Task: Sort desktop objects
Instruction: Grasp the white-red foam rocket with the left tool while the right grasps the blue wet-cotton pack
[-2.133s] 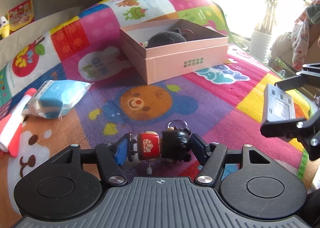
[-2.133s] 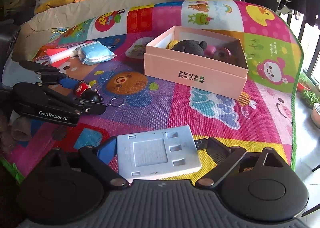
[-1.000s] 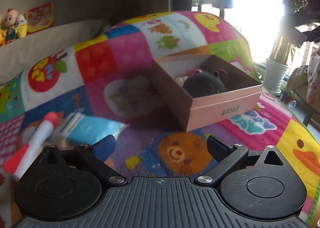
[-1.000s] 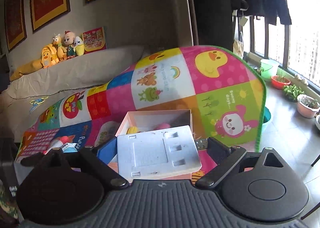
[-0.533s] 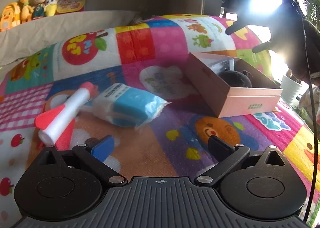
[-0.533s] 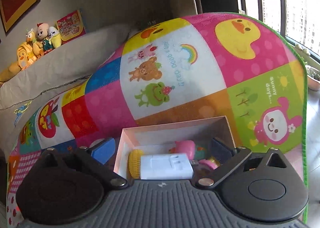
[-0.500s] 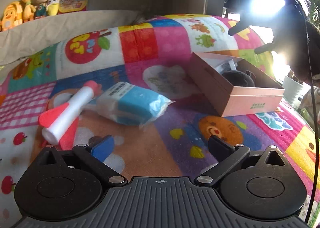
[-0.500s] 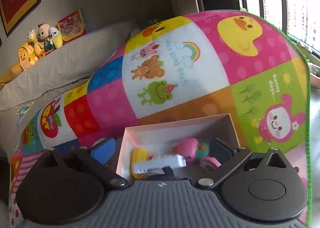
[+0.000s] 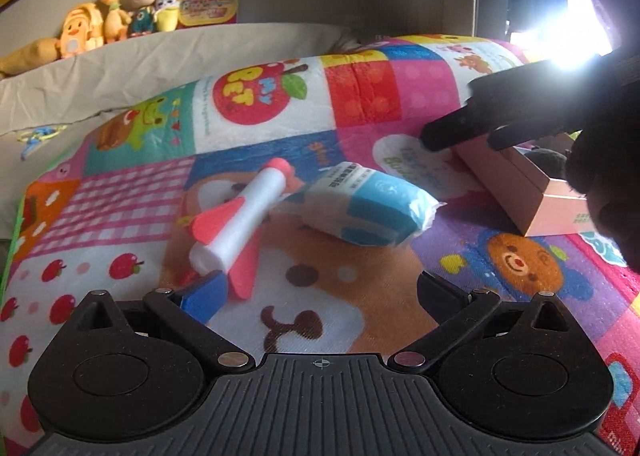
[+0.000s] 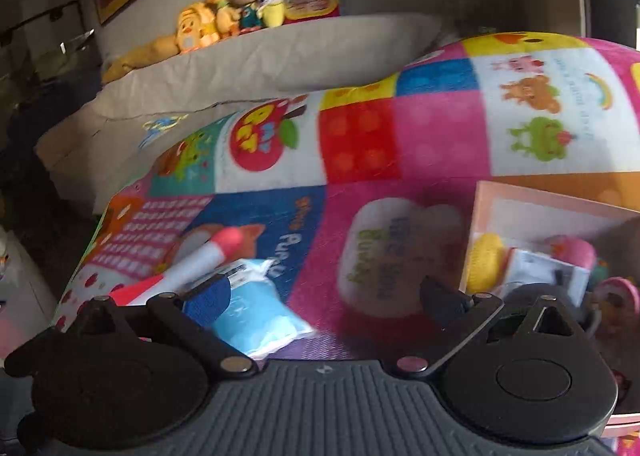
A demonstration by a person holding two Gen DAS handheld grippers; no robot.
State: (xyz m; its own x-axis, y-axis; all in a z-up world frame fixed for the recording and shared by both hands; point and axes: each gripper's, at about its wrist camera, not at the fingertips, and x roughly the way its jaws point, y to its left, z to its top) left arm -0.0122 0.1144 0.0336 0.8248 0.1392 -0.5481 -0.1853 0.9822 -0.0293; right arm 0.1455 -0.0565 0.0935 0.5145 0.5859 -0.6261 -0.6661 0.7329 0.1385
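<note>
A: How far along does the sorting look?

B: Partly done, I'd judge. The pink box [image 10: 560, 208] already holds several things: a yellow round piece [image 10: 486, 262], a pale grey flat plastic part [image 10: 540, 270], a pink toy [image 10: 576, 252] and something dark and rounded at the near edge (blurred, so I won't name it).

A: And what is left out on the mat?

B: Two things, as far as these views show. A foam rocket [image 9: 240, 224], white with red fins and a red nose, lies on the colourful play mat [image 9: 360, 96], and a blue-and-white tissue pack [image 9: 368, 208] lies just beside it, touching or nearly touching its nose end. Both are well apart from the box.

A: The tongs?

B: The left tongs [image 9: 320, 292] are spread wide and carry nothing; they hang low over the mat with the rocket's tail just off the blue-padded finger [image 9: 202, 296]. The right tongs [image 10: 324, 298] are also released and bare, pointing at the mat between the tissue pack and the box (that view is smeared).

A: So what remains?

B: Picking up the rocket and the pack and dropping them in the box, I'd guess. The left tongs look best placed for the rocket.
</note>
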